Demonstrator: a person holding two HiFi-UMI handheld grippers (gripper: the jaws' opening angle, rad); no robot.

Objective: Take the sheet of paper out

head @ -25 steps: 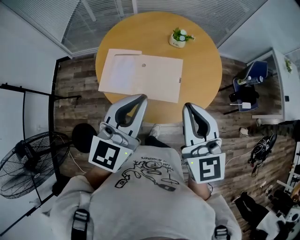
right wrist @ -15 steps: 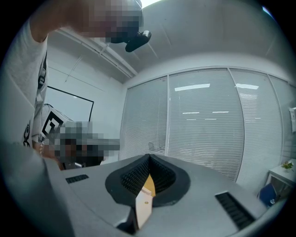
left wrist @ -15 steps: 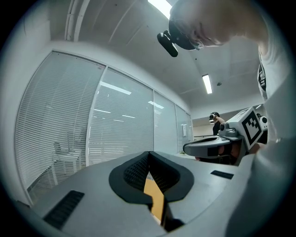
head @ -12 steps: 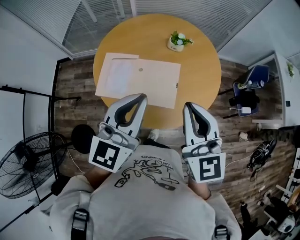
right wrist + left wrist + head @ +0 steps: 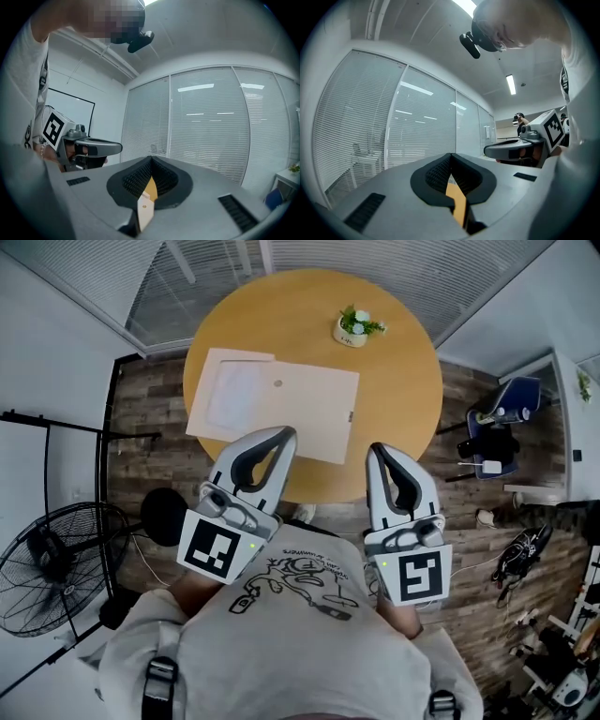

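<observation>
A flat beige envelope (image 5: 298, 413) lies on the round wooden table (image 5: 403, 381), left of its middle, with a paler rectangle (image 5: 232, 390) at its left end and a small round clasp. My left gripper (image 5: 284, 433) hovers over the table's near edge just short of the envelope, with the tips touching and nothing between them. My right gripper (image 5: 373, 448) is beside it to the right, also shut and empty. In the left gripper view the left gripper (image 5: 450, 154) shows only a strip of tabletop below its tips. The right gripper (image 5: 151, 158) shows table and envelope edge.
A small potted plant (image 5: 354, 326) stands at the table's far side. A floor fan (image 5: 52, 568) and a black stand (image 5: 56, 423) are to the left, a blue chair (image 5: 497, 418) to the right. Glass walls with blinds (image 5: 187, 277) run behind the table.
The table and the envelope have slid nearer beneath both grippers, whose tips now reach over the near edge. Both grippers stay shut.
</observation>
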